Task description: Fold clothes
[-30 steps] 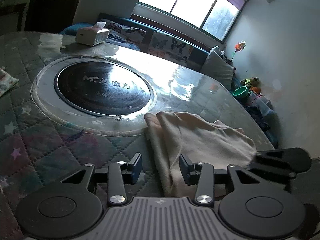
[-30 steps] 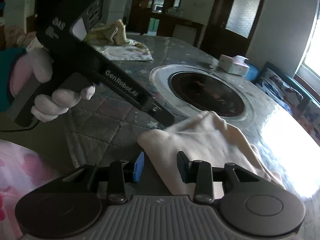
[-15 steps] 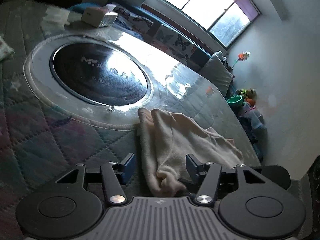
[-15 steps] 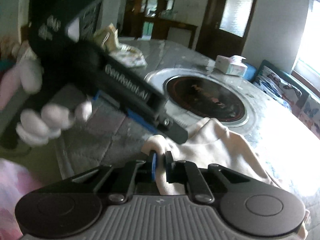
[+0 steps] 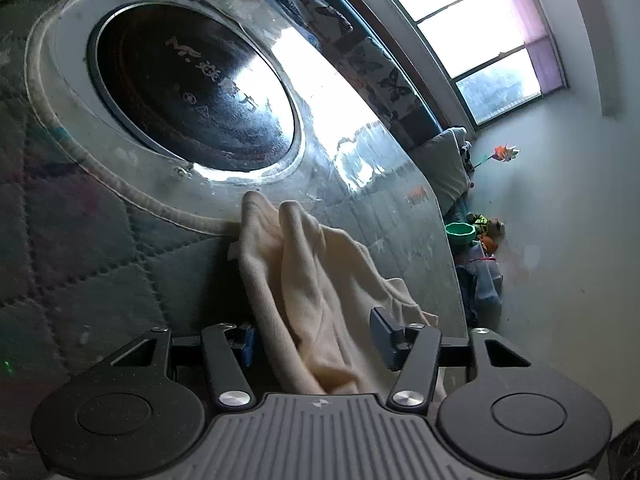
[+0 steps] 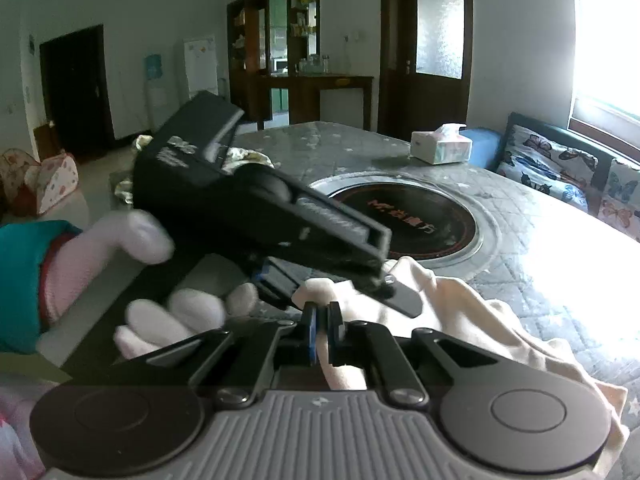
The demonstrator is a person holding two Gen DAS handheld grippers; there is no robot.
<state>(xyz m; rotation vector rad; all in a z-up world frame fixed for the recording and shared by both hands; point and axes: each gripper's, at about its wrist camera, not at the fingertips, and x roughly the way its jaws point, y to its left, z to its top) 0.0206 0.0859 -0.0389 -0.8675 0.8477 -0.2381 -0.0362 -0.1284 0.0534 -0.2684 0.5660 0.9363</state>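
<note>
The cream garment [image 5: 320,292] lies crumpled on the quilted bench [image 5: 80,280], its far end touching the near rim of the round black hotplate [image 5: 192,88] set into the bench top; the rest trails from that rim toward the cameras.

The right tongs [image 6: 322,330] are pinched nearly together on a fold at the garment's near edge. The left tongs [image 5: 314,344] stand wide apart, straddling the bunched cloth with neither pad pressing it; in the right wrist view the gloved hand [image 6: 160,280] holding them sits just beside the right tongs.

The fabric looks soft, thin and light: it drapes into loose ridges, so it should lift with little effort but sag and slip. A grip on a doubled edge or corner seems safer than on a single layer. Whether this bunch is half-folded or being spread cannot be told.
</note>
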